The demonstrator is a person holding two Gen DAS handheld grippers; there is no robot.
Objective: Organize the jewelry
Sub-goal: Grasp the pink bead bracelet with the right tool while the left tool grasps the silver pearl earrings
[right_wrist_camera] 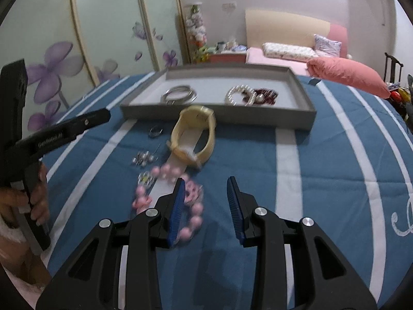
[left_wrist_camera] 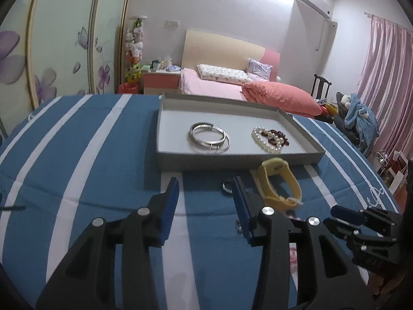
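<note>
A grey tray lies on the blue striped cloth and holds silver bangles, a pearl bracelet and dark red beads. In front of it lie a yellow watch and a small ring. My left gripper hovers open just left of the ring, nothing between its fingers. In the right wrist view my right gripper is open over the cloth. A pink bead bracelet lies beside and partly under its left finger. The watch is further ahead.
Small silver pieces and a ring lie left of the watch. The left gripper's body and the hand on it fill the left side. A bed, wardrobe doors and pink curtains stand behind.
</note>
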